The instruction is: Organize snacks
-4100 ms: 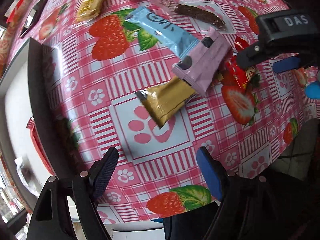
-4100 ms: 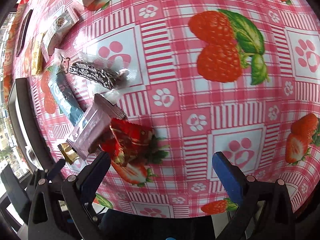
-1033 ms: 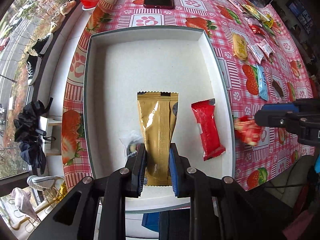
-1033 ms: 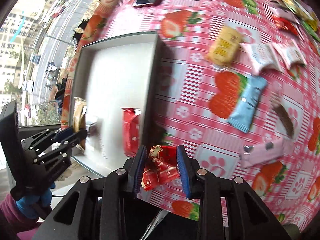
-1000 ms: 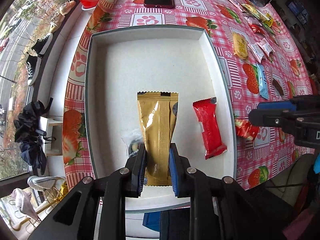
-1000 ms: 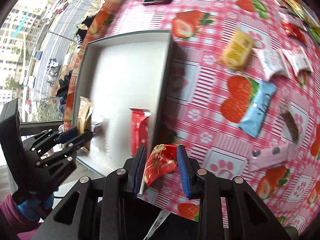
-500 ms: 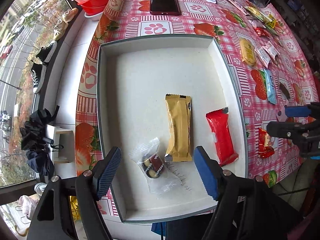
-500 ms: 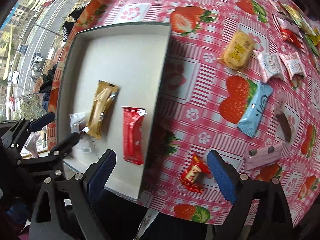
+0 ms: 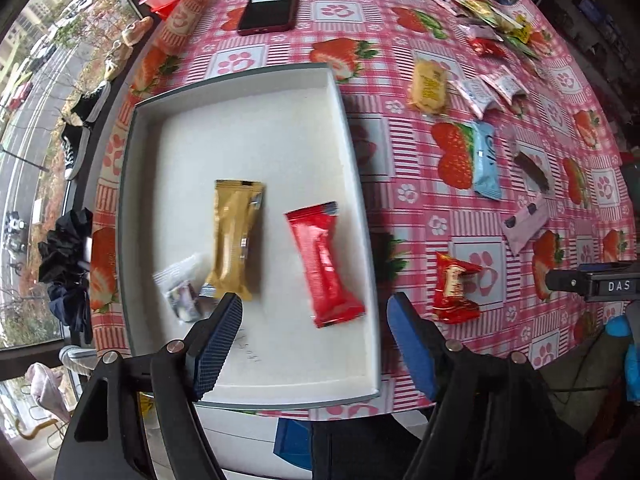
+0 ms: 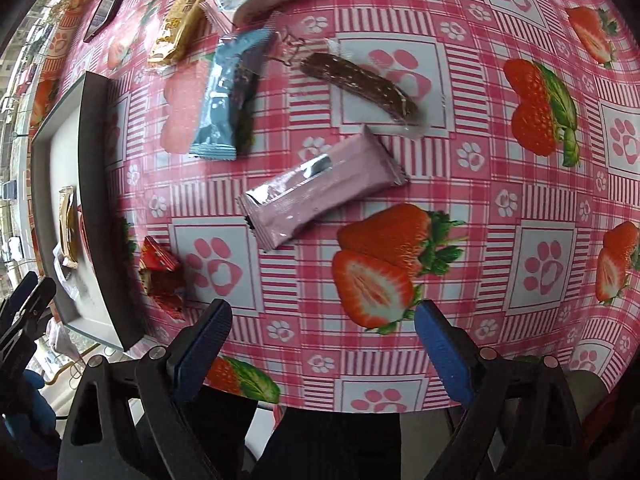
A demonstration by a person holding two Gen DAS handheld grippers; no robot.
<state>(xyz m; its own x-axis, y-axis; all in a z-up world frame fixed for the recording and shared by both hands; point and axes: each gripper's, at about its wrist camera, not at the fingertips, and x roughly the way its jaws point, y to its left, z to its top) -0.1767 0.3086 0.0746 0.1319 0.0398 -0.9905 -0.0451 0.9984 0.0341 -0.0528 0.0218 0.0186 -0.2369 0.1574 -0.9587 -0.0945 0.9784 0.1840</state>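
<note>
Tray point(image 9: 352, 152): on the bench point(image 9: 400, 208), left half of frame, holding three packets.
Gold bar point(image 9: 236, 236): lies lengthwise up-down, mid-tray.
Red bar point(image 9: 324, 264): beside it, tilted, top leaning left.
Pink bar point(image 10: 320, 192): centre frame, long axis rising rightward.
Left gripper point(image 9: 314, 344): fingers apart, empty.
Right gripper point(image 10: 320, 354): fingers wide, empty.
</note>
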